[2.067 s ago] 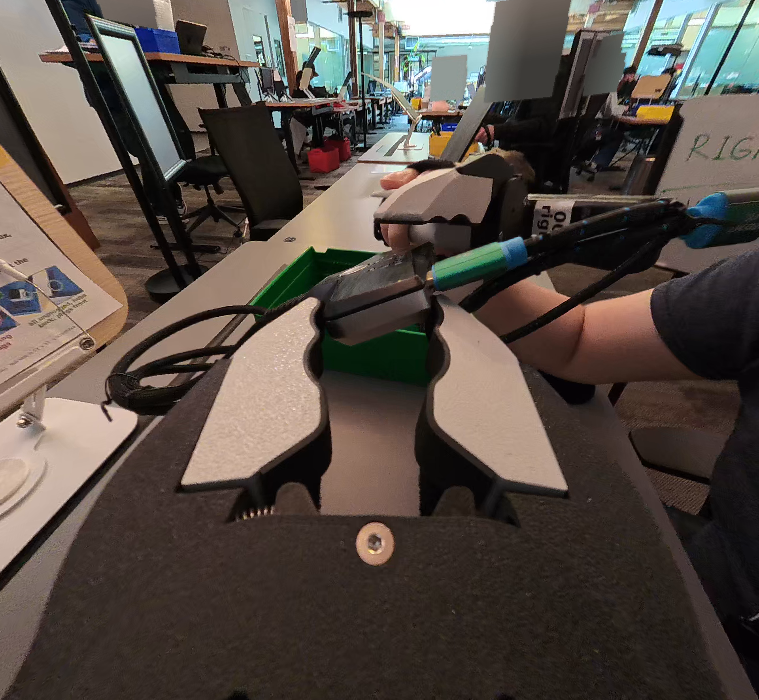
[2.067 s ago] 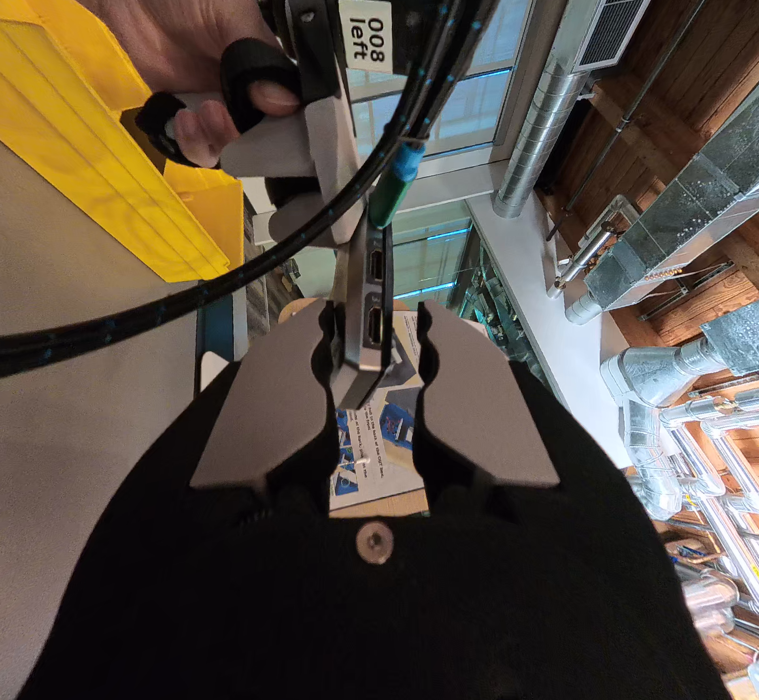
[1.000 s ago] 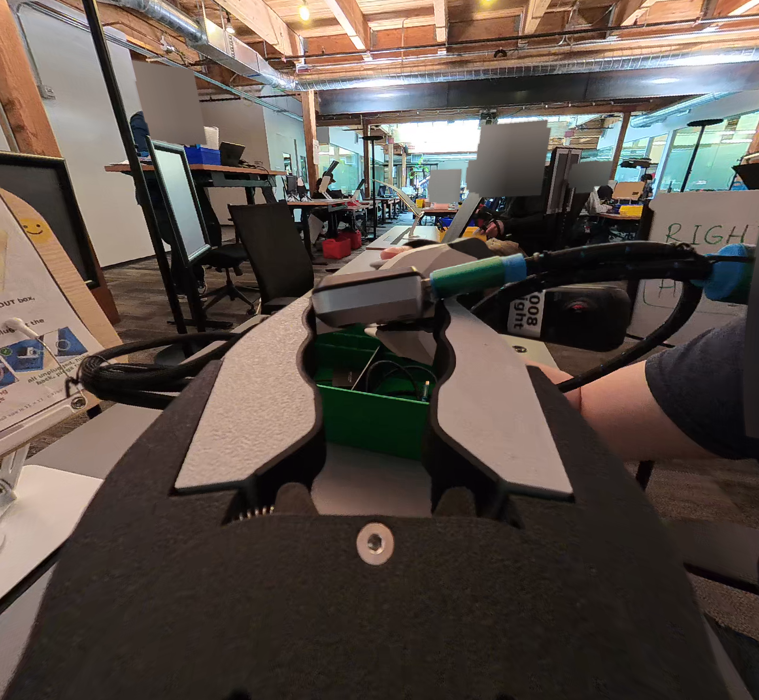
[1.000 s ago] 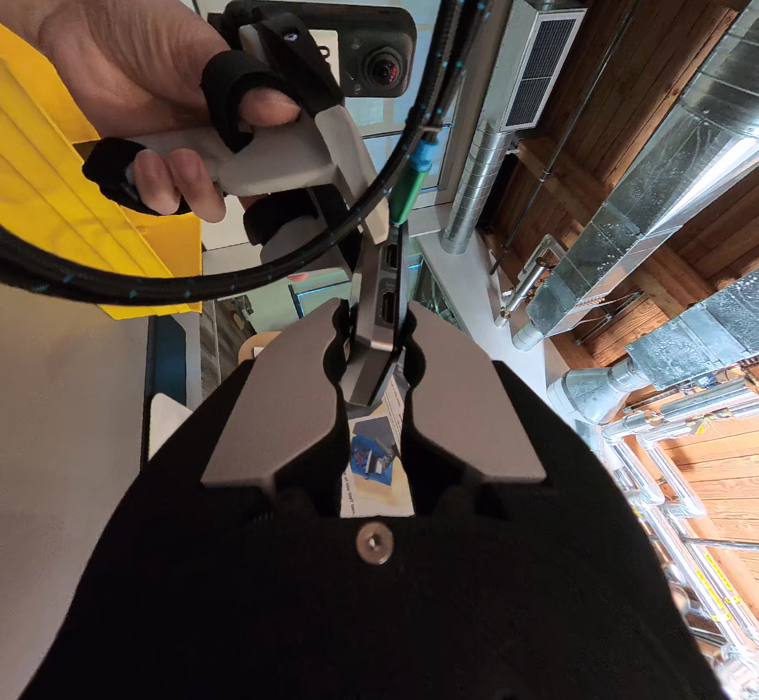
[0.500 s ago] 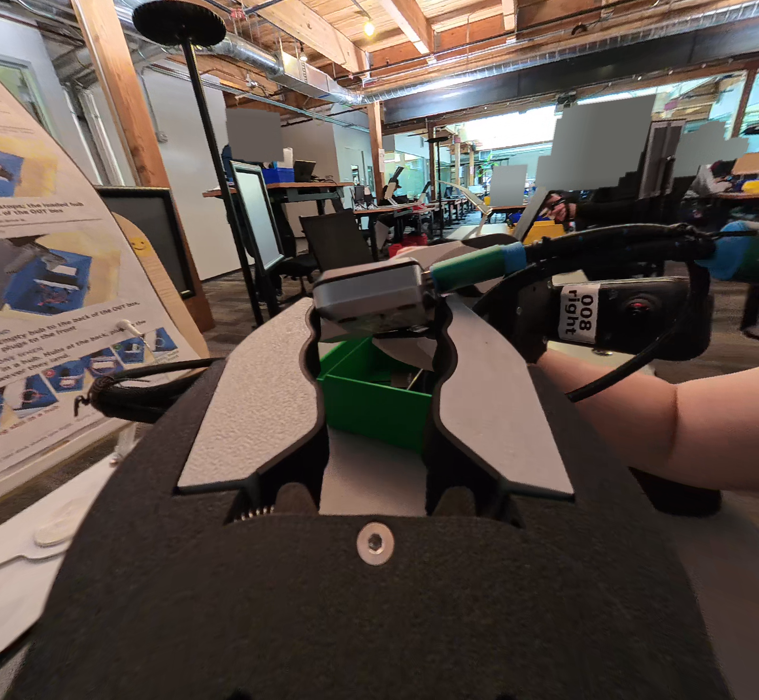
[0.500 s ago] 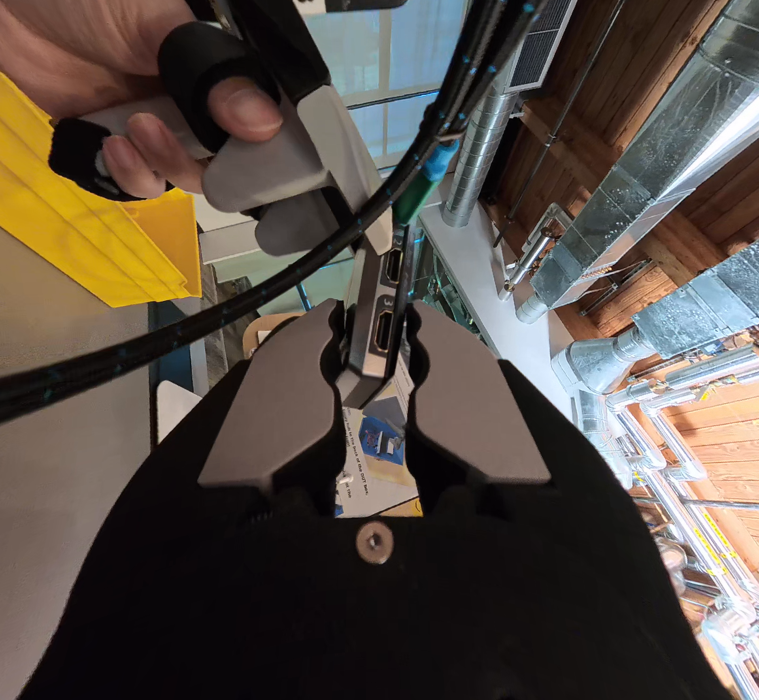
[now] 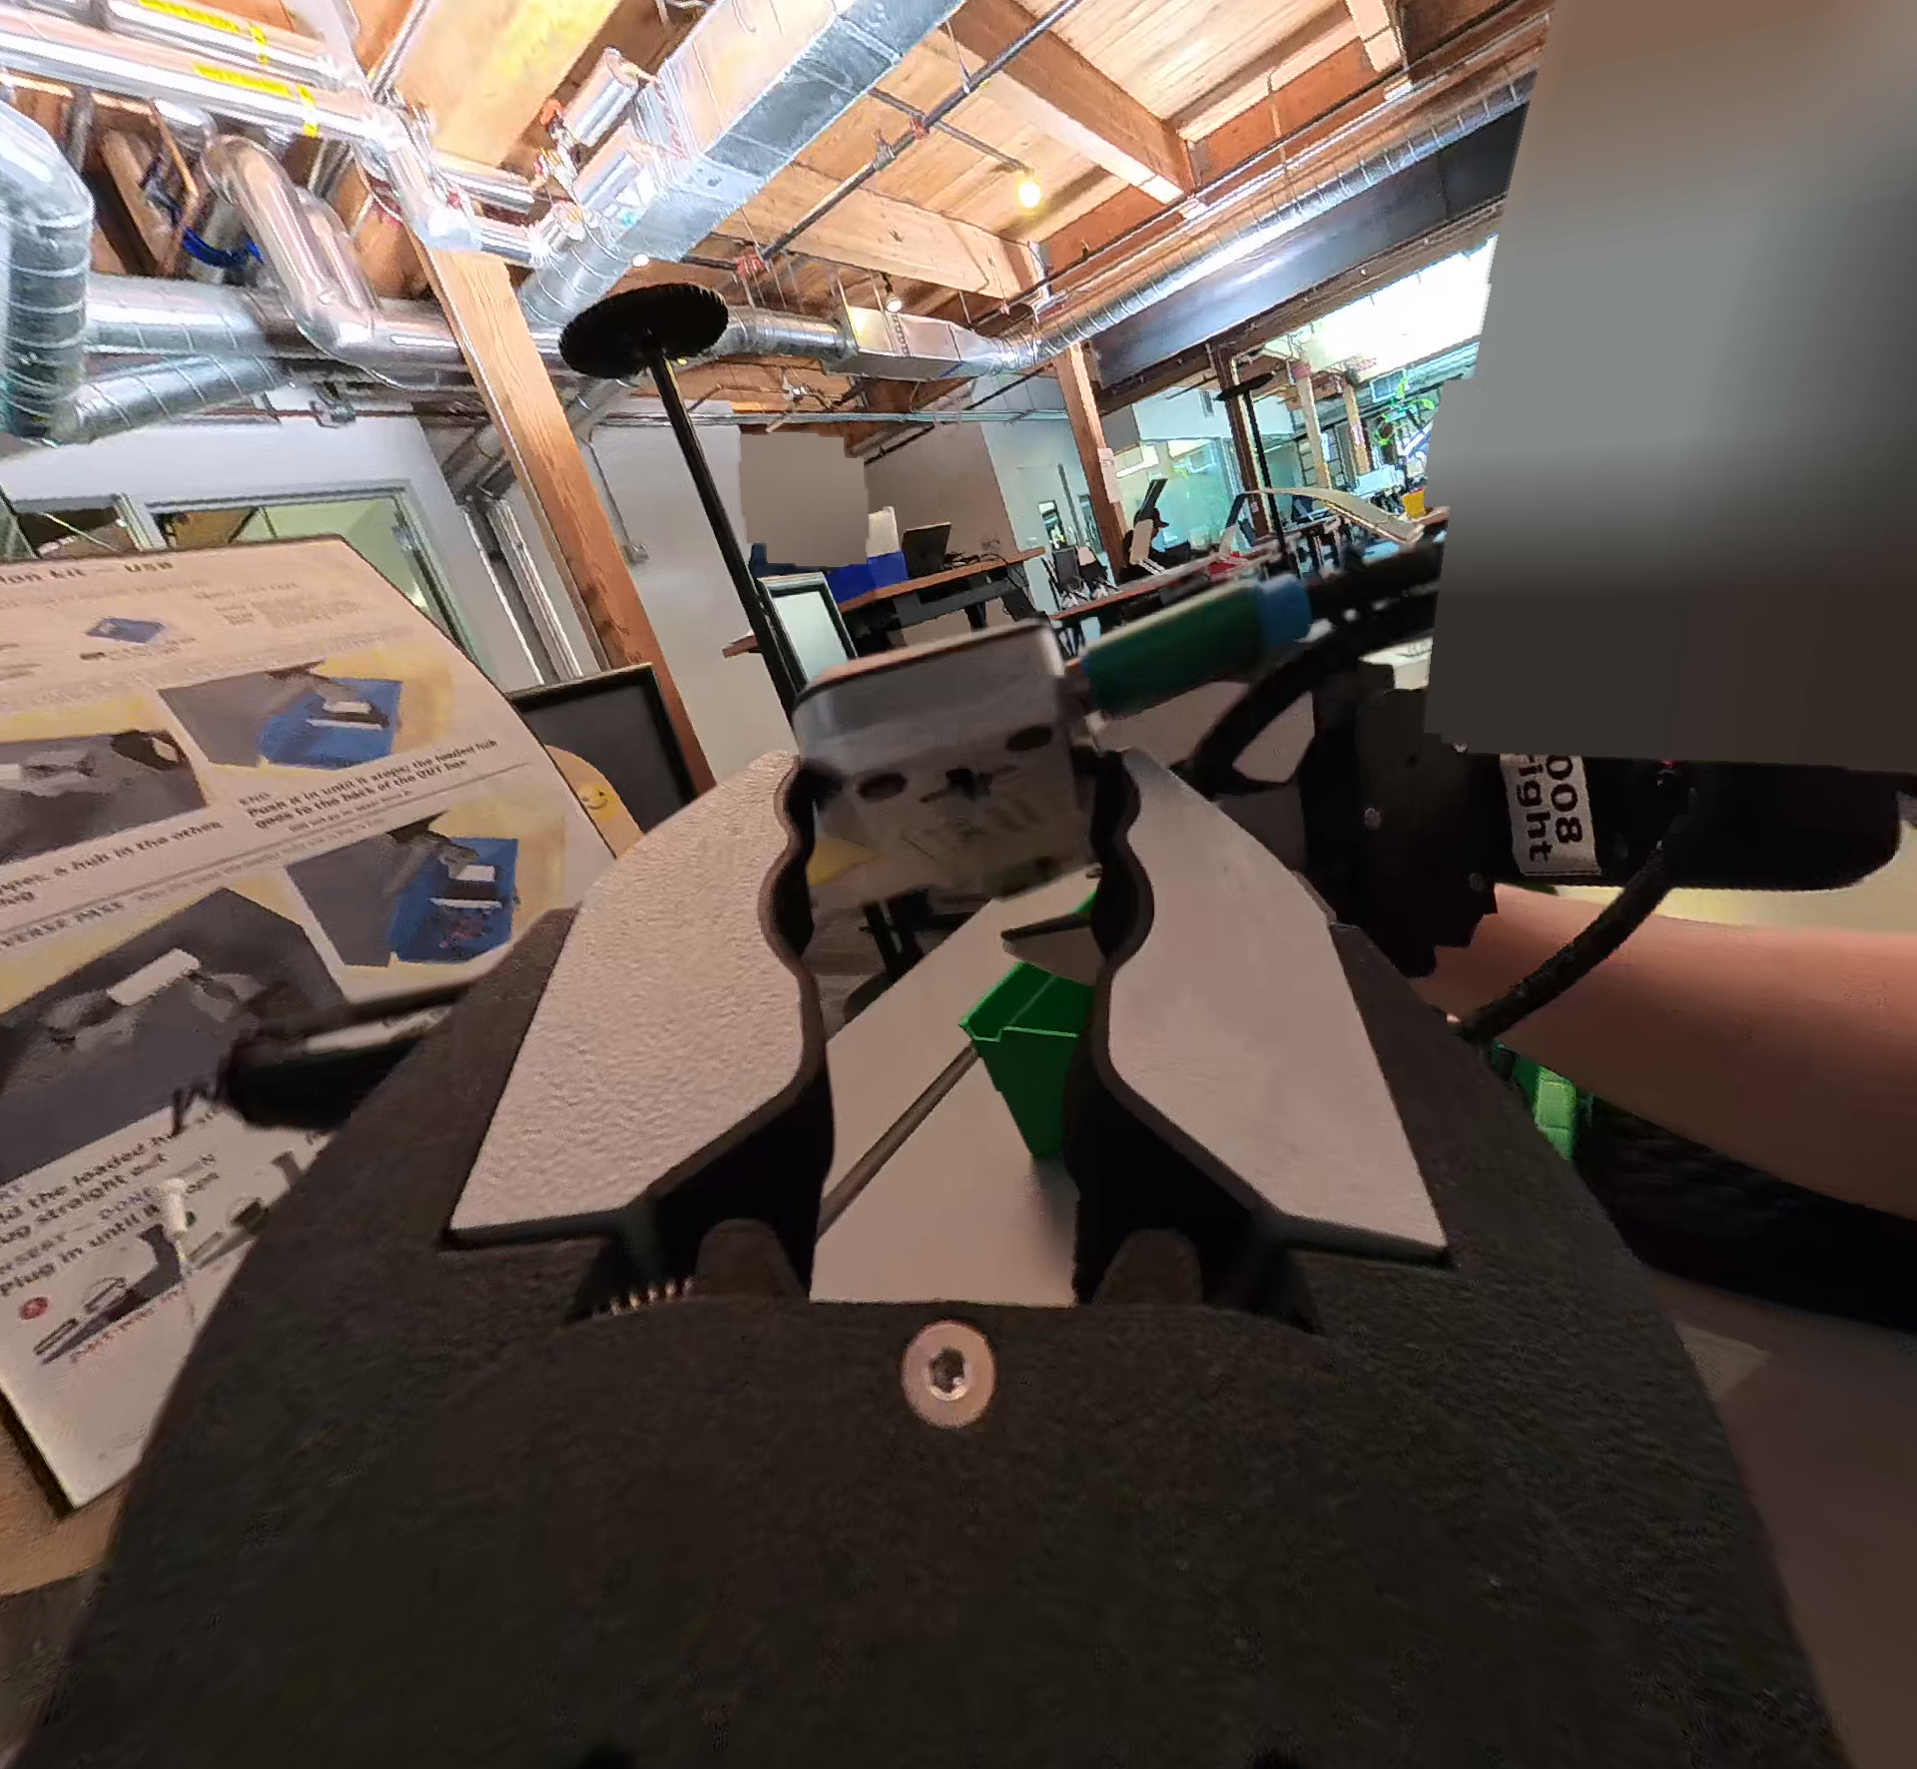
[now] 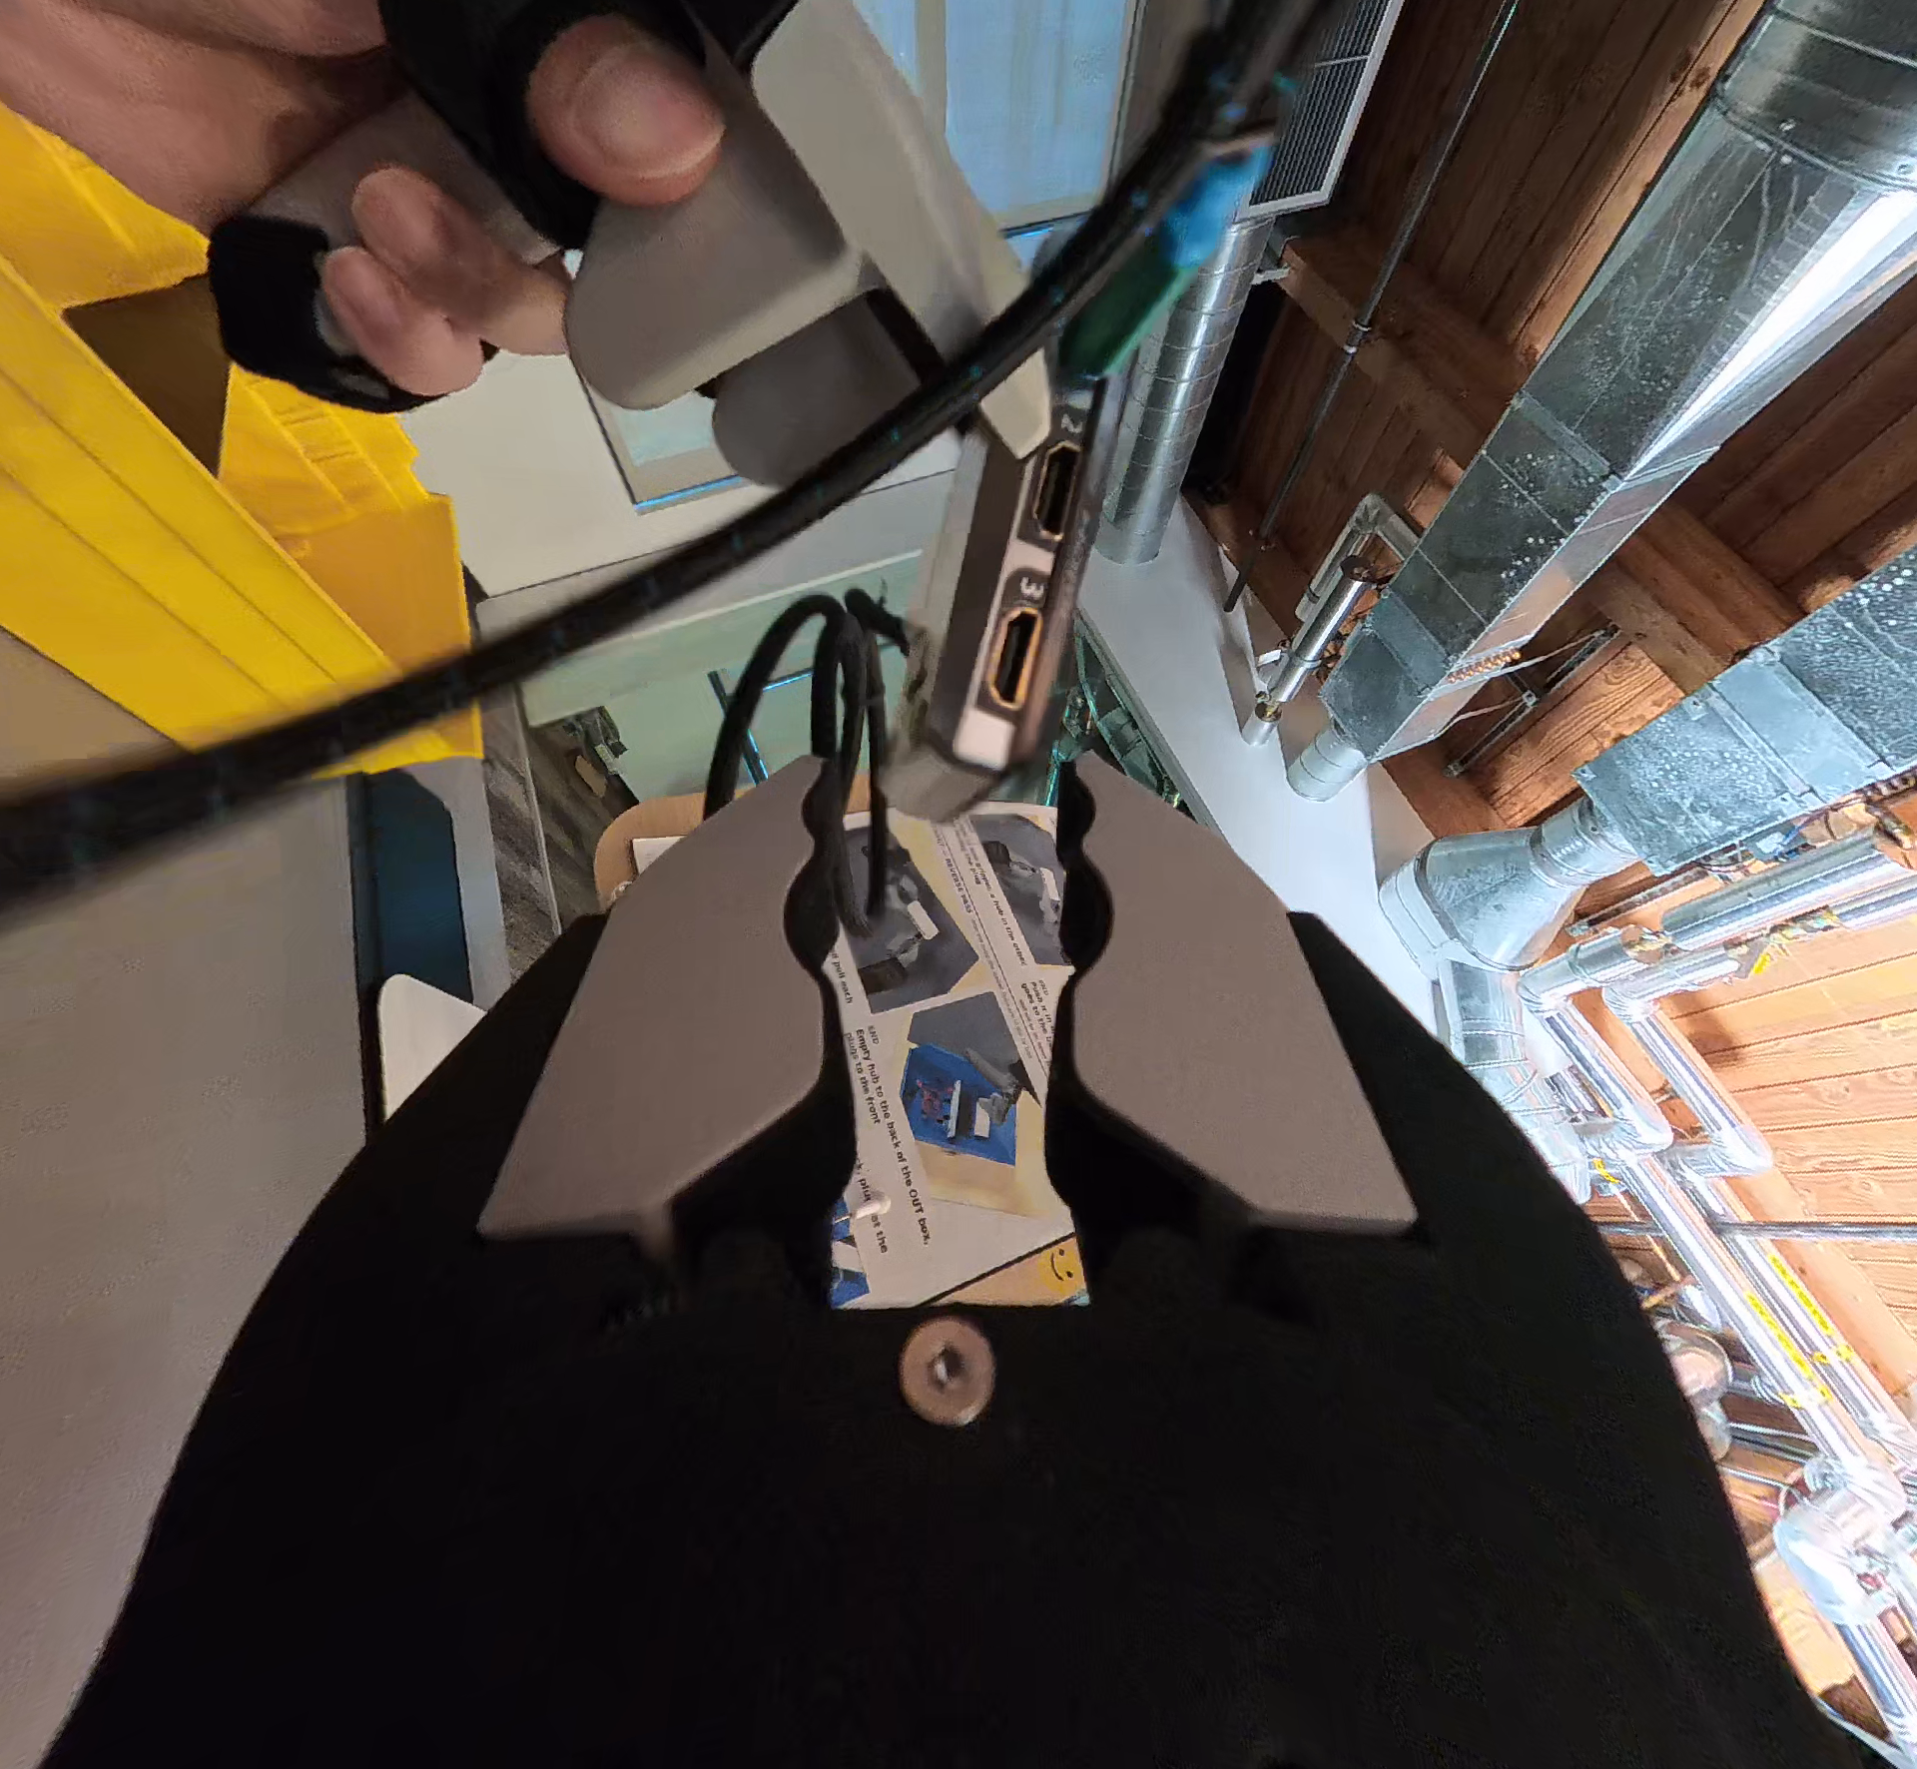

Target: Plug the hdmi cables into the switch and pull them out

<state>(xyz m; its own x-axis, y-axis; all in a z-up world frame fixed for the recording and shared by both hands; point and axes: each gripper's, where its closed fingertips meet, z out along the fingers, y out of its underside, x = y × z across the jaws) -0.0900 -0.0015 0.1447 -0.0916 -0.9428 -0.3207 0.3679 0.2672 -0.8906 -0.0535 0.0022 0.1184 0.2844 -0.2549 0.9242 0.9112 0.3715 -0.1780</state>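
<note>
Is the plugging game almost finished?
Not yet. One cable with a green plug sits in the switch. The left gripper is clamped on the switch. The right gripper is open and holds nothing. Two ports are empty, so more plugging may be left, and pulling the cables out comes after.

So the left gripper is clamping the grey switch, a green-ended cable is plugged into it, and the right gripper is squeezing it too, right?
Not quite. The right gripper is open: in the right wrist view the switch sits just beyond its spread fingers, unclamped. The rest holds: the left gripper clamps the switch, and the green-ended cable is plugged in.
</note>
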